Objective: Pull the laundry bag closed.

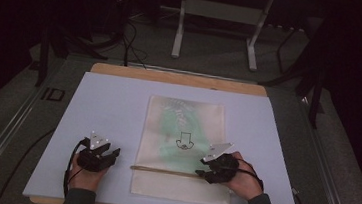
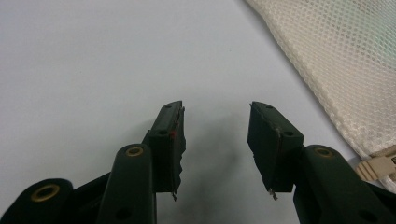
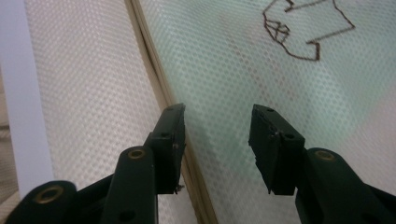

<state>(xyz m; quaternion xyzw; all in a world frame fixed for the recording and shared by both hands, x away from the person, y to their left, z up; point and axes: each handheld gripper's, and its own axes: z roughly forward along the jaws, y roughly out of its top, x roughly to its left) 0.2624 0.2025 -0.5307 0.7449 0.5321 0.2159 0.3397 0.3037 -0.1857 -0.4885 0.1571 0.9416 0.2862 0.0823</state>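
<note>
A cream mesh bag point(image 1: 184, 147) lies flat on the pale blue surface point(image 1: 108, 105), set slightly right of centre and reaching from mid-surface almost to the near edge. Something green shows faintly through the mesh, and a small dark line drawing point(image 1: 183, 141) marks the bag's middle. A tan zipper strip point(image 1: 162, 170) crosses the bag from side to side, parallel to the near edge and not far from the bag's near end.

The left tool point(image 1: 113, 151), held in the person's left hand point(image 1: 84, 173) toward the near left corner of the surface, sits just left of the bag's left edge. In the left gripper view its jaws stand apart with only bare surface between them; the bag's edge and the beige end of the zipper strip point(image 2: 376, 168) lie off to one side of them.

The right tool point(image 1: 201, 173), in the person's right hand point(image 1: 244, 181), is over the bag's right part at the right end of the zipper strip. In the right gripper view its jaws are wide apart above the mesh point(image 3: 224, 93), holding nothing, with one jaw right beside the zipper strip point(image 3: 154, 84) and the drawing point(image 3: 299, 32) ahead of them.
</note>
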